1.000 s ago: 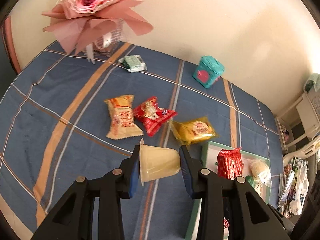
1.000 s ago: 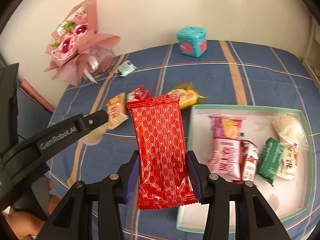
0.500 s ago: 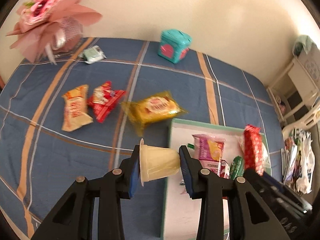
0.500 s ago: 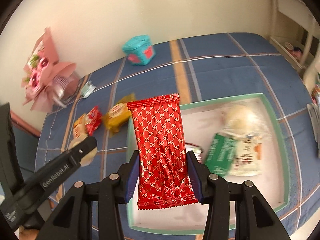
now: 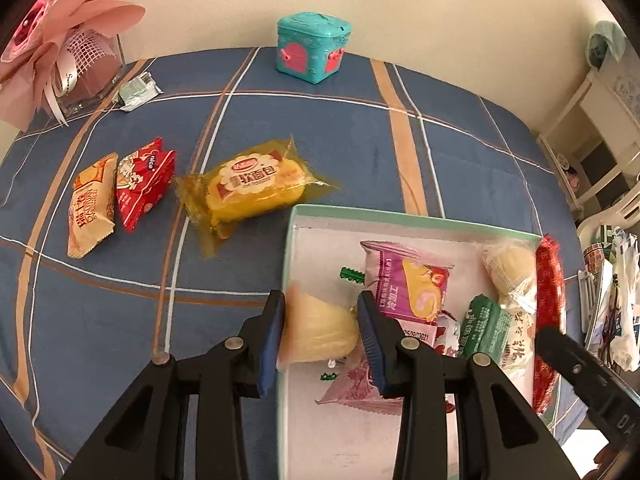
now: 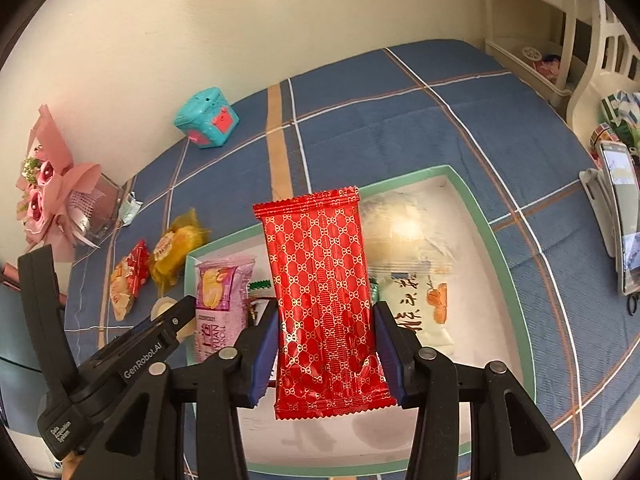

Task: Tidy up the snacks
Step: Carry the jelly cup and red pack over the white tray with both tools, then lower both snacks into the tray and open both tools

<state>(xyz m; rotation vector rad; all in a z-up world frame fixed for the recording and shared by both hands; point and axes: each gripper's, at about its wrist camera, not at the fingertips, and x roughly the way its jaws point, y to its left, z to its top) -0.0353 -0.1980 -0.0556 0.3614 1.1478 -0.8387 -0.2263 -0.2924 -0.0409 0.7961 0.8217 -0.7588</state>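
While both hand-held grippers now hang over the green-rimmed tray (image 5: 404, 216), a second ago they were out over the blue plaid cloth (image 5: 460, 152), so both loads have been carried across to the drop zone. Left gripper (image 5: 320, 326): clenched on a pale yellow jelly cup (image 5: 320, 330), held sideways above the tray's near-left corner; its jaws have tightened slightly within the last half second, cup between them. Right gripper (image 6: 326, 350): clamped on the lower part of a red patterned wafer packet (image 6: 320, 292), which stands upright above the tray's middle.

Already in the tray: a purple cake-roll packet (image 5: 408, 280), a green packet (image 5: 482, 328), a white bun in clear wrap (image 5: 510, 266). Outstanding on the cloth, left of the tray: a yellow bread packet (image 5: 256, 184), a small red snack packet (image 5: 142, 186) and an orange one (image 5: 90, 208), these two touching.

Judgement: both items are positioned for release; three snacks remain to be collected. The teal toy box (image 5: 314, 48) and pink bouquet (image 5: 60, 36) by the wall appear unrelated to the task
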